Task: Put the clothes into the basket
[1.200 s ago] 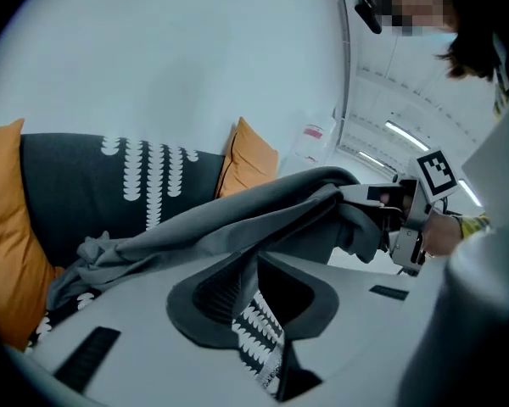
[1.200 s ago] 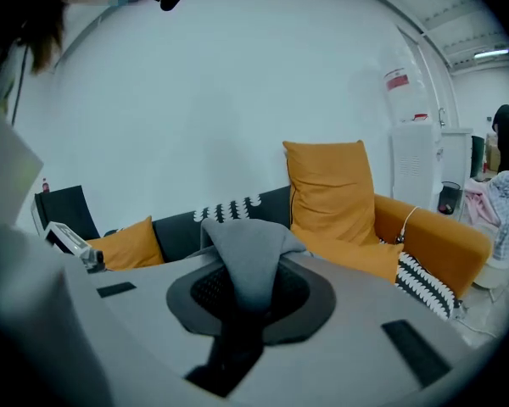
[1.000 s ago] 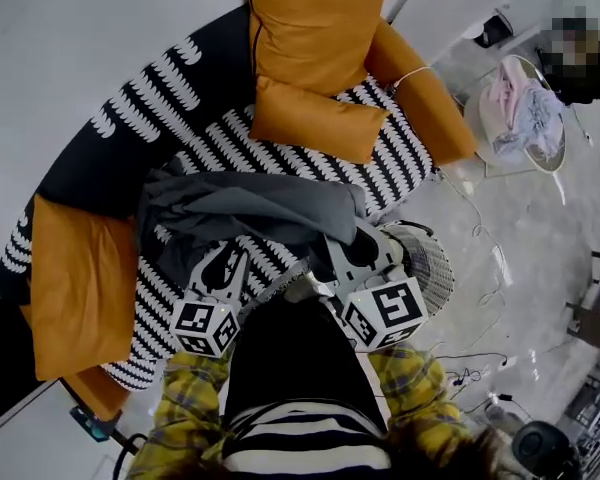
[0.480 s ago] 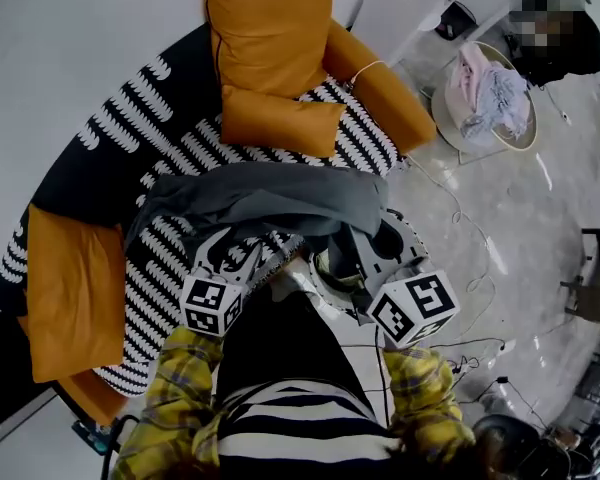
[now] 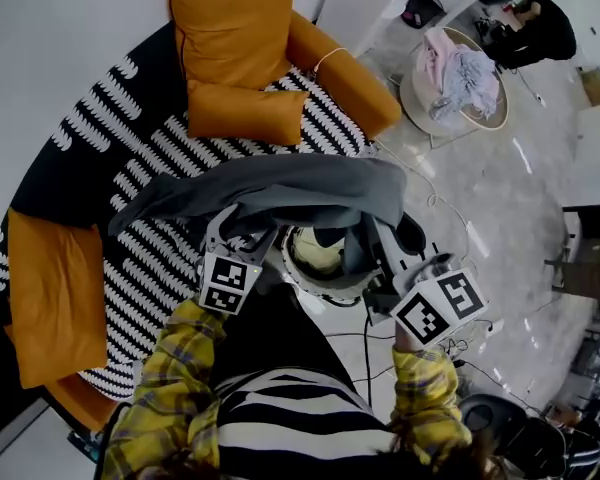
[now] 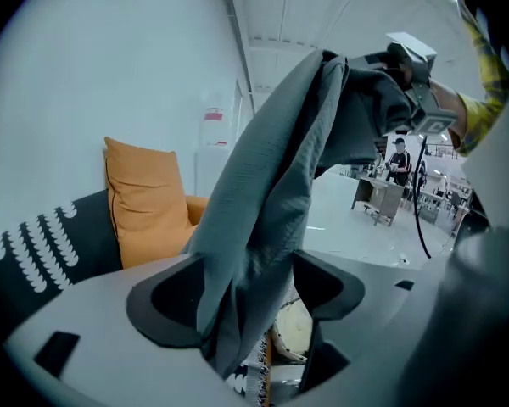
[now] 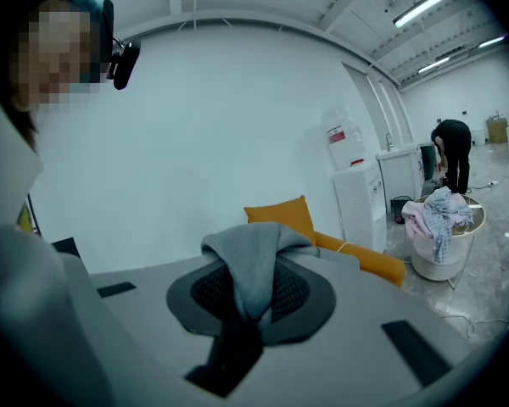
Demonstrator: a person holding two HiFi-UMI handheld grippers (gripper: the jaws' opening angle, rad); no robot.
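Nearest, at the lower middle of the head view, the left gripper [image 5: 238, 233] is standing with its jaws wide. They have just been opening, and a fold of the grey garment [image 5: 300, 193] is hanging loose between them without being pinched. To its right, the right gripper [image 5: 382, 246] is pinching a bunched fold of the same cloth between nearly closed jaws and seems to be carrying most of it. Both are pointing forward and somewhat downward, away from the person. The garment is sagging between the two over the far side of the white basket [image 5: 325, 293], which is sitting just off the edge of the striped sofa [image 5: 150, 258]. The cloth is looking soft, light and limp, likely to slide and drape rather than drop cleanly, so a gathered fold is probably the best place to grip it. Farther off, at the upper right, more clothes [image 5: 458, 68] are lying piled on a round stand.
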